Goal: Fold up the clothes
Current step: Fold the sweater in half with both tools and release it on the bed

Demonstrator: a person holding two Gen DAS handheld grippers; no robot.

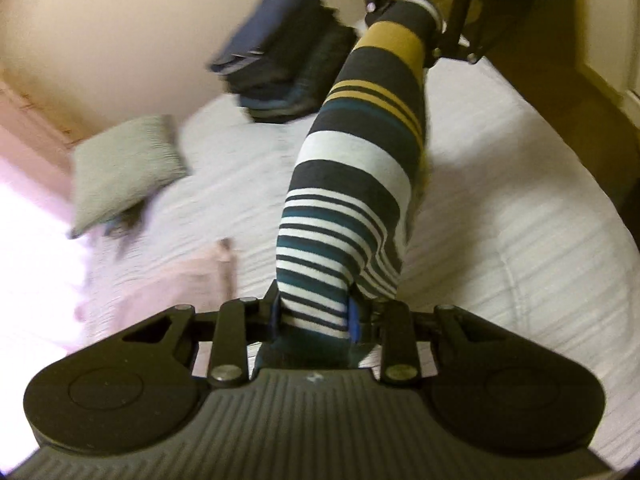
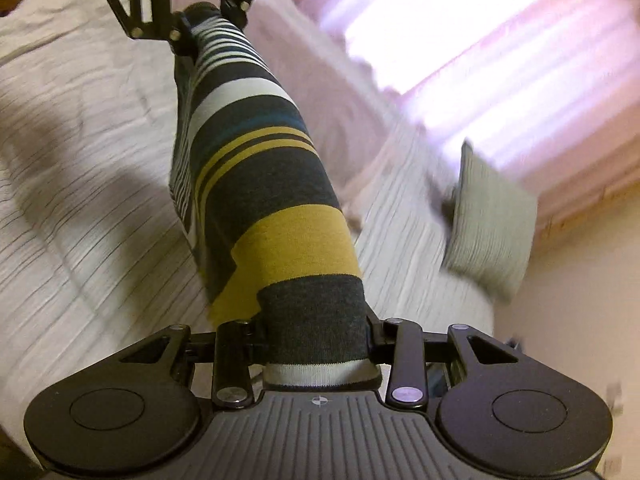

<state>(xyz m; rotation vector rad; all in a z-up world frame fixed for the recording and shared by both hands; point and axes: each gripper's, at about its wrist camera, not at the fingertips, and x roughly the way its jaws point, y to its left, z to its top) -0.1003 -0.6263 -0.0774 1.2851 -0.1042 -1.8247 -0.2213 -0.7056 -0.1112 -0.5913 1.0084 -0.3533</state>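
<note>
Between the two grippers, a striped garment (image 1: 352, 184) hangs stretched in the air above the bed (image 1: 500, 208). Its stripes are dark grey, white, teal and mustard yellow.

Left gripper (image 1: 320, 320): jaws closed on the end of the garment with narrow white and teal stripes. In the left wrist view the cloth runs up and away from this gripper to the right gripper (image 1: 430, 20) at the top edge, which clamps the far end.

Right gripper (image 2: 316, 344): jaws closed on the dark grey end, where a white band (image 2: 320, 374) lies at the hem. In the right wrist view the cloth runs away to the left gripper (image 2: 200, 28) at the top of the frame. A second layer of the garment hangs below the taut upper edge on the left side.

Bed: covered with a white, ribbed bedspread, bare beneath the garment.

Further items:
- A stack (image 1: 280, 68) of folded dark clothes sits at the far end of the bed, beside a cream wall (image 1: 100, 20).
- A grey-green pillow (image 1: 128, 168) lies tilted near the stack, well apart from the garment.
- A pale pink cloth (image 1: 180, 280) lies on the bed near the left gripper.
- Pink curtains (image 2: 480, 40), brightly backlit, hang beyond the bed.

Both views are blurred.
</note>
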